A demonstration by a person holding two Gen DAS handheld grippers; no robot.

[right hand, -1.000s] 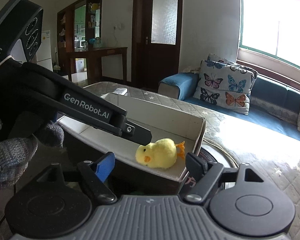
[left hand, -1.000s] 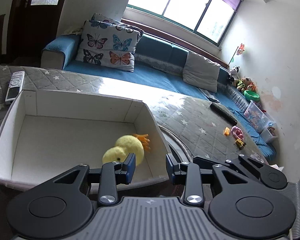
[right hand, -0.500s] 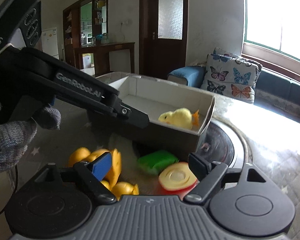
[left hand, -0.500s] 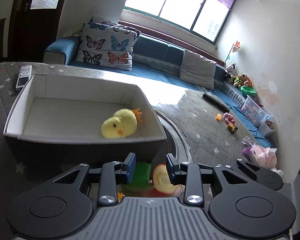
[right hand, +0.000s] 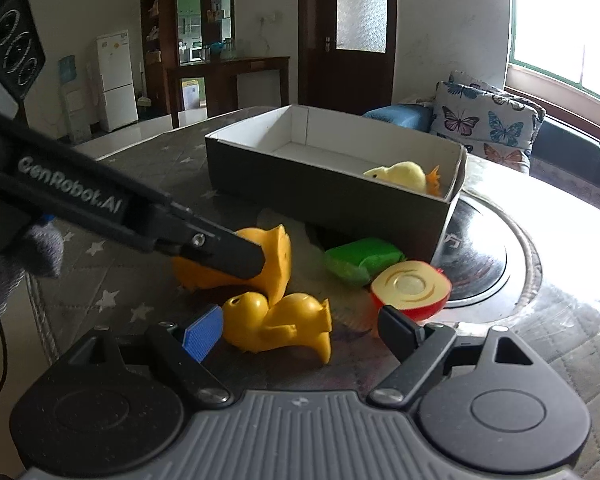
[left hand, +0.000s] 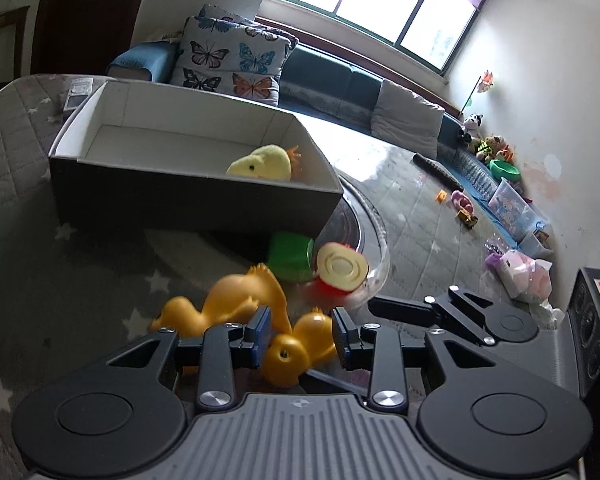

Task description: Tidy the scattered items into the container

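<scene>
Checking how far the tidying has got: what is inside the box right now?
Only a yellow plush chick lies inside the box, near its right end wall. The rest of the white floor that shows is bare. The strip of floor just behind the near wall is hidden in both views.

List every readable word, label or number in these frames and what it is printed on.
"GenRobot.AI": white lettering on the black arm of the left gripper, seen in the right wrist view.
A character printed on the round stovetop by the box corner: too partial to read.
Red-bordered label on the black device at the right edge: unreadable.
</scene>
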